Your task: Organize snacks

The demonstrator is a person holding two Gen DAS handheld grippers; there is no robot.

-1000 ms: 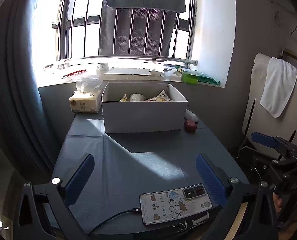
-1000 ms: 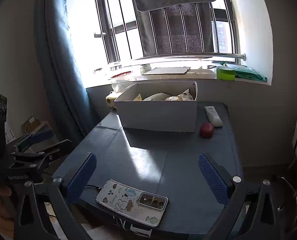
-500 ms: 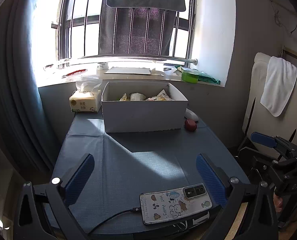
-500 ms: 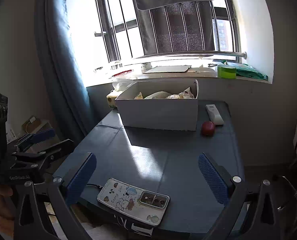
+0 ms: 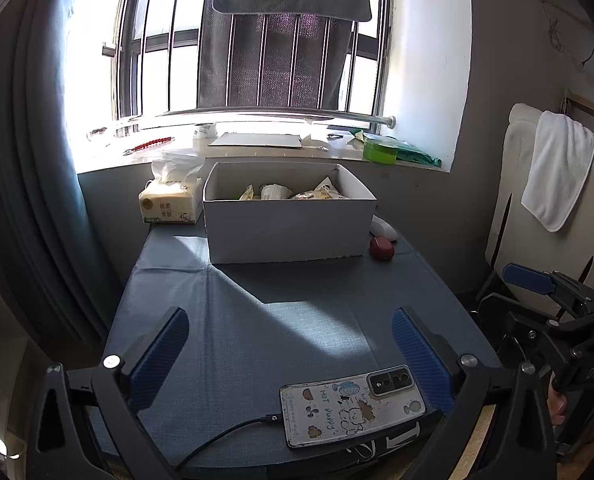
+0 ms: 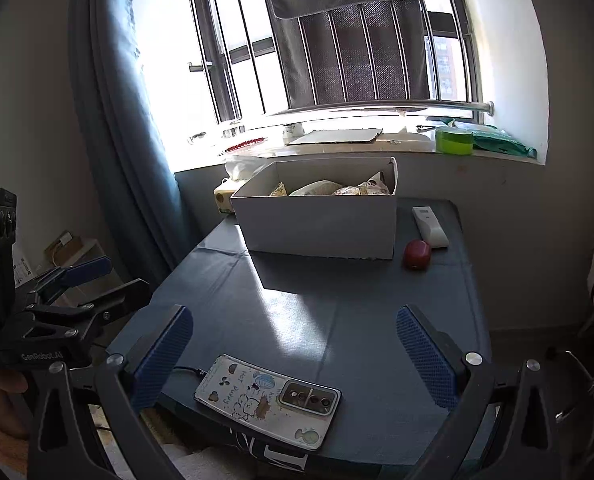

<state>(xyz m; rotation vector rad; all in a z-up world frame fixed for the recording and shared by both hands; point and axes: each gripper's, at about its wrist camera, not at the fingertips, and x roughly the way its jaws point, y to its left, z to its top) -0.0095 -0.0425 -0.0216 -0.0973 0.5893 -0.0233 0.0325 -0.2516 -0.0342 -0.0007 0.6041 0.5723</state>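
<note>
A white cardboard box (image 5: 289,228) stands at the far end of the blue-grey table (image 5: 257,320), with several wrapped snack packets (image 5: 275,192) inside; it also shows in the right wrist view (image 6: 317,228), packets (image 6: 329,189) within. My left gripper (image 5: 289,340) is open and empty, held at the near left edge of the table. My right gripper (image 6: 295,340) is open and empty at the near right edge. Each gripper shows in the other's view, the right one (image 5: 553,292) and the left one (image 6: 77,280).
A phone (image 5: 351,404) on a cable lies at the table's near edge, also in the right wrist view (image 6: 267,398). A red round object (image 6: 416,254) and a white remote (image 6: 429,226) lie right of the box. A tissue pack (image 5: 171,204) stands at its left.
Both grippers have risen and drawn back a little, so the table sits slightly lower in view. Nothing on the table has moved.
</note>
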